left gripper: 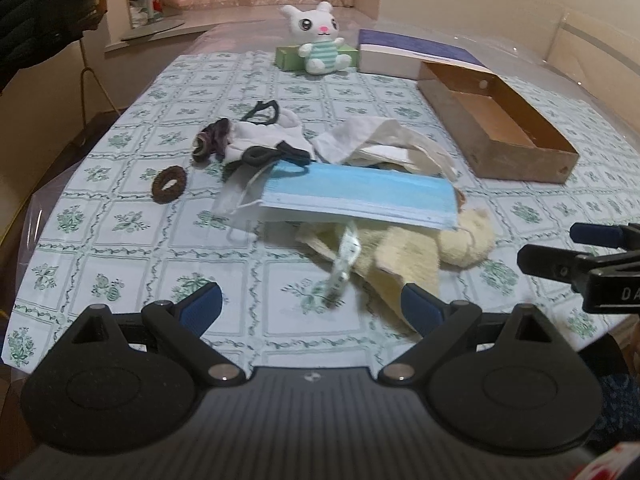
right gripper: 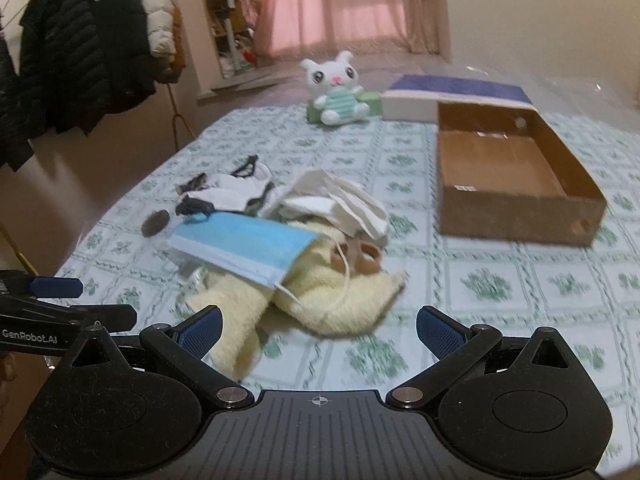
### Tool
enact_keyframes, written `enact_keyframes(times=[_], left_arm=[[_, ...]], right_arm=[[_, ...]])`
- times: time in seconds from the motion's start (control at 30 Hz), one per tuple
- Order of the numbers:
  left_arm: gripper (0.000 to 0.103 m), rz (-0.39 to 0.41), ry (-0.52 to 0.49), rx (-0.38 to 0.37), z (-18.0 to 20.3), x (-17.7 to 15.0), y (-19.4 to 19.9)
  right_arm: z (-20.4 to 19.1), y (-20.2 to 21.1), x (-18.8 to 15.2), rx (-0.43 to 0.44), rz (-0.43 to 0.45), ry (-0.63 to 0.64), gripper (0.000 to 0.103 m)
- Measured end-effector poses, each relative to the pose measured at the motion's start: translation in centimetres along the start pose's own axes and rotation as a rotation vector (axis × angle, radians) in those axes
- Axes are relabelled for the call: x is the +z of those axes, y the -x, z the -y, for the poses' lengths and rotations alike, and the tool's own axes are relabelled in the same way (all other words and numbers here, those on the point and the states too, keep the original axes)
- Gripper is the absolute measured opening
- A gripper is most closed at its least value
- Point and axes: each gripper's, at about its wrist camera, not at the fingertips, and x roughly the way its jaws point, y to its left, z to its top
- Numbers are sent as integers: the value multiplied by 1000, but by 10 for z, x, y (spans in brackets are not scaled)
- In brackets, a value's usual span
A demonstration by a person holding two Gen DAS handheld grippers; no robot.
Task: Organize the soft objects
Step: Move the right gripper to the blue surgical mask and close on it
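Hovering low over the near edge of the desk (left gripper: 120, 216), with its green-patterned cloth, the left tongs (left gripper: 312, 308) are spread wide and grip nothing; the right tongs (right gripper: 318, 330) are likewise released and bare. Ahead of both lies a heap of soft things: a blue face mask (left gripper: 360, 196) rests on top of a pale yellow fleecy cloth (right gripper: 340, 292), with crumpled cream fabric (left gripper: 384, 144) just behind it. To the left of the mask sit white cloth pieces (left gripper: 264, 136) tangled with black hair ties (left gripper: 276, 154), and a brown scrunchie (left gripper: 169, 184) lies apart on the cloth. An open cardboard box (right gripper: 516, 216) stands to the right of the heap, its inside bare. At the far end a white plush bunny (left gripper: 320, 40) in a striped top sits upright against a green box (left gripper: 288, 58), beside a purple-lidded box (left gripper: 408, 54). Dark coats (right gripper: 76, 56) hang at the left in the right wrist view.
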Motion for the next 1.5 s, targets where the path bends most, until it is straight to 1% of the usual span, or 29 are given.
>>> enact_keyframes(times=[0.37, 0.4, 0.47, 0.57, 0.67, 0.83, 1.03, 1.1, 1.13, 1.17, 1.2, 1.23, 1.27, 1.3, 1.33, 1.37, 1.5], left_arm=[[95, -9, 60, 26, -30, 8, -9], [95, -11, 65, 27, -32, 8, -11], [95, -16, 77, 31, -36, 8, -14], [95, -20, 89, 33, -42, 8, -18], [94, -25, 101, 36, -49, 8, -22], [93, -32, 119, 41, -59, 8, -33], [90, -37, 136, 47, -69, 10, -44], [90, -39, 138, 45, -71, 11, -47], [89, -39, 139, 41, -72, 11, -49], [89, -41, 141, 39, -74, 11, -50], [88, -42, 142, 38, -74, 11, -51], [88, -44, 144, 36, -75, 11, -53], [88, -45, 146, 35, -75, 11, -54], [88, -46, 148, 34, -76, 12, -55], [87, -46, 149, 32, -76, 12, -55], [87, -45, 148, 30, -75, 12, -55], [87, -39, 140, 21, -72, 13, -56]], right_arm=[[-18, -31, 18, 47, 36, 117, 102], [-20, -35, 19, 49, 37, 132, 101], [-24, -43, 21, 57, 39, 172, 94], [-32, -57, 22, 66, 39, 231, 90], [-42, -69, 22, 80, 41, 301, 87], [-59, -90, 20, 79, 39, 417, 83], [-74, -114, 13, 46, 29, 557, 79], [-76, -122, 10, 38, 22, 593, 74], [-76, -122, 9, 35, 22, 604, 67], [-76, -125, 7, 35, 19, 613, 57], [-76, -124, 7, 44, 17, 618, 52], [-74, -124, 7, 57, 19, 616, 42], [-73, -122, 7, 67, 24, 612, 37], [-72, -119, 6, 73, 34, 613, 34], [-71, -116, 6, 76, 45, 618, 28], [-69, -113, 6, 83, 55, 618, 17], [-59, -97, 12, 134, 60, 551, 10]])
